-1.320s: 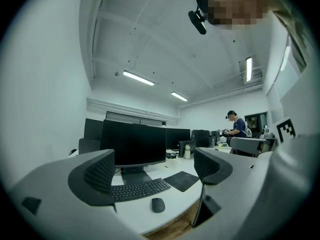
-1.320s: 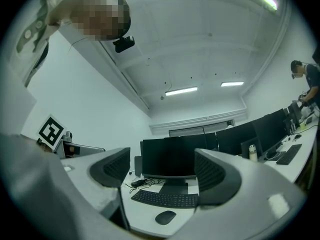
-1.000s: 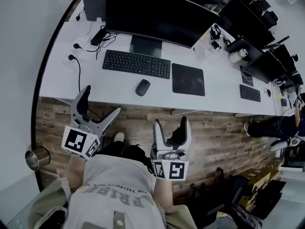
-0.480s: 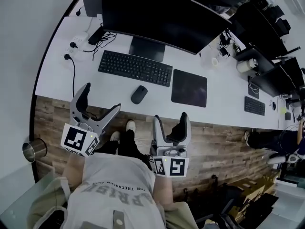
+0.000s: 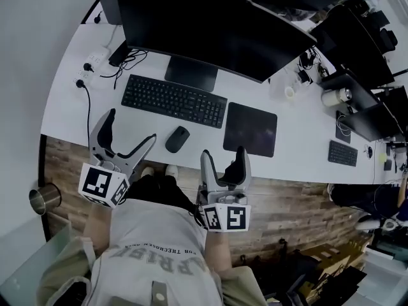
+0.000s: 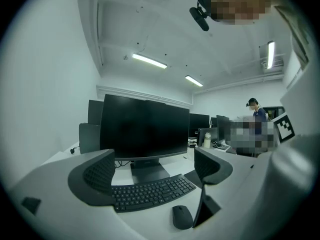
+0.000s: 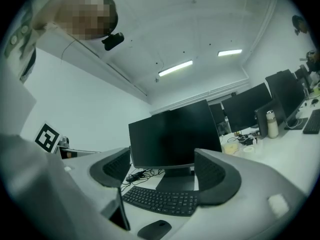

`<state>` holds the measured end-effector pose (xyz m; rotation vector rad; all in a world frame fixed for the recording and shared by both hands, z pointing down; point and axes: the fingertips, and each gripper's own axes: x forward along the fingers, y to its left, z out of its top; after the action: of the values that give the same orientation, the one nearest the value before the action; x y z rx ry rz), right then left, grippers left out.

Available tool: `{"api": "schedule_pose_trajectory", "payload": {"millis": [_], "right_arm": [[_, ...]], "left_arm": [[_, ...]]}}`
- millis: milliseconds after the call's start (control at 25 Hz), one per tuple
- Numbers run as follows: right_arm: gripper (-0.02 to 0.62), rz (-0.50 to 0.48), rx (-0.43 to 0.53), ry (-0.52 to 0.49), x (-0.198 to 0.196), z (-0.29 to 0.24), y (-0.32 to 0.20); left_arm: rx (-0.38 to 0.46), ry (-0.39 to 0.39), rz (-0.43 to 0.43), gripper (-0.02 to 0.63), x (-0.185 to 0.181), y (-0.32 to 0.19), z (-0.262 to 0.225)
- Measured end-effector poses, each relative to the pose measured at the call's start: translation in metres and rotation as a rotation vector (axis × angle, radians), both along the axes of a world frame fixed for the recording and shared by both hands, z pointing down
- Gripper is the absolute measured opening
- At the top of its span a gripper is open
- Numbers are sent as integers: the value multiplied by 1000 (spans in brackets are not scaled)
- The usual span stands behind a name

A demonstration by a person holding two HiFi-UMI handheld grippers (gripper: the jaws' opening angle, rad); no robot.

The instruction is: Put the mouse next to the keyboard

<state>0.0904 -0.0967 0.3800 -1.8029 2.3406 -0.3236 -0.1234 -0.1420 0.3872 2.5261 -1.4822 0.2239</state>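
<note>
Both grippers open short of the desk's front edge

We hold the left gripper [image 5: 131, 127] and right gripper [image 5: 223, 155] with fingers apart and empty. The mouse [image 5: 177, 139] lies ahead of both, near the desk's [image 5: 70, 116] front edge, just before the keyboard's [image 5: 173, 101] right end. Only the head view shows the mouse pad [image 5: 249, 129]. We cannot read the shirt [image 5: 153, 247] print.

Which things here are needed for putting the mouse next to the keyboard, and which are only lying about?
For the job:
mouse
keyboard
left claw, open, empty
right claw, open, empty

Only lying about:
mouse pad
monitor
cables
metal cup on the floor
small keyboard far to the right
</note>
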Motion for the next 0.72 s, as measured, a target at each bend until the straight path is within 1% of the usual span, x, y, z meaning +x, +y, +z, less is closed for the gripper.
{"api": "schedule_pose_trajectory", "payload": {"millis": [80, 160, 280, 440, 520, 720], "right_arm": [[393, 7, -43, -21, -5, 15, -9], [393, 30, -91, -43, -11, 33, -20], [393, 91, -178, -50, -19, 68, -30], [393, 167, -352, -17, -40, 127, -33], [393, 194, -424, -9, -55, 155, -34], [393, 258, -559, 2, -87, 213, -37]], "left_arm": [[-21, -5, -5, 474, -7, -8, 8], [-43, -14, 14, 474, -13, -19, 14], [-76, -29, 65, 474, -16, -34, 27], [-114, -54, 155, 474, -15, -52, 38], [-124, -60, 195, 474, -16, -60, 43], [-159, -65, 277, 474, -20, -66, 59]]}}
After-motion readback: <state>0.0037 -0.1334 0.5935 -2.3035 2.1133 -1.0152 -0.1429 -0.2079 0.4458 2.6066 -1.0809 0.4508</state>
